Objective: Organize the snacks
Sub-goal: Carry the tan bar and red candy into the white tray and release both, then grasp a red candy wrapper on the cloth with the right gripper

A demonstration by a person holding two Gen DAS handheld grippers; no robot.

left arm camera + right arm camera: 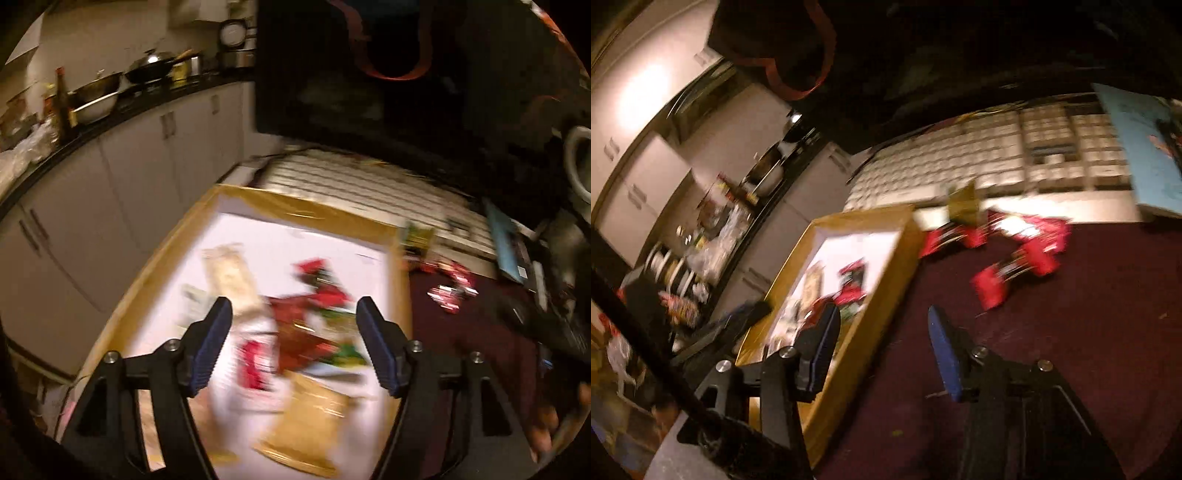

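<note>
A yellow-rimmed cardboard box [295, 206] with a white floor holds several snack packets: red ones [317, 295], a beige one [229, 280] and a golden one [310, 424]. My left gripper [293, 314] hovers open and empty above the box. Several red snack packets [1027, 254] and an olive one [964, 203] lie on the maroon table surface [1071, 350] to the right of the box [871, 295]. My right gripper [884, 325] is open and empty, above the box's right rim, short of the red packets. Both views are blurred.
A white slatted mat [960, 166] and a light blue booklet [1145, 155] lie beyond the packets. A dark bag with red handles [388, 55] stands behind. A kitchen counter with pans [110, 92] and white cabinets runs along the left. A white mug [576, 162] stands at right.
</note>
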